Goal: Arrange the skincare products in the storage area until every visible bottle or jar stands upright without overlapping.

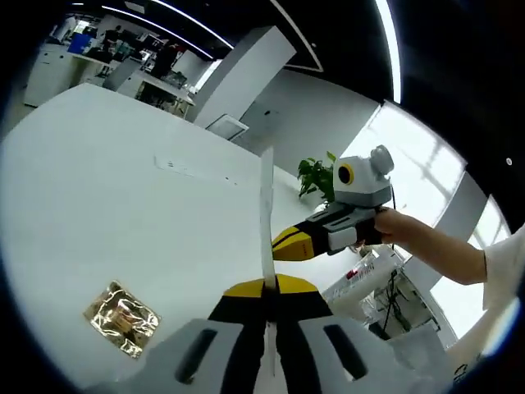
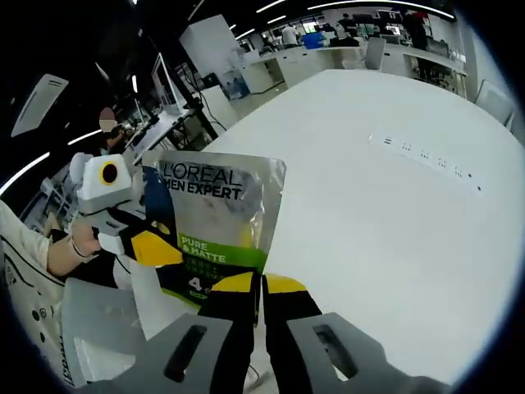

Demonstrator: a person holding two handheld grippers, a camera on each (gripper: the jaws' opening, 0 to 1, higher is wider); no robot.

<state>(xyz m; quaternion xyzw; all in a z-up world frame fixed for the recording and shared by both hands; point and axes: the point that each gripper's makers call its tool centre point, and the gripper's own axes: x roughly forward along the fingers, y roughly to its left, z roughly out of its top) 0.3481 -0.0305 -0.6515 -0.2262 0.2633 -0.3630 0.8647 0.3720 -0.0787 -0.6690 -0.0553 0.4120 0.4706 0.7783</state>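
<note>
Both the left gripper and right gripper pinch the silver-and-green L'Oréal foil pouch above the white table. Keep your grips level; lower it clear of the gold foil sachet.

1. Both views are bright and evenly lit; ceiling strip lights run along the top of the left gripper view.
2. A window at right is blown out white.
3. The white table shows hardly any shadow.
4. Fisheye bending curves straight edges near the borders.
5. Distant desks at upper left look soft.
</note>
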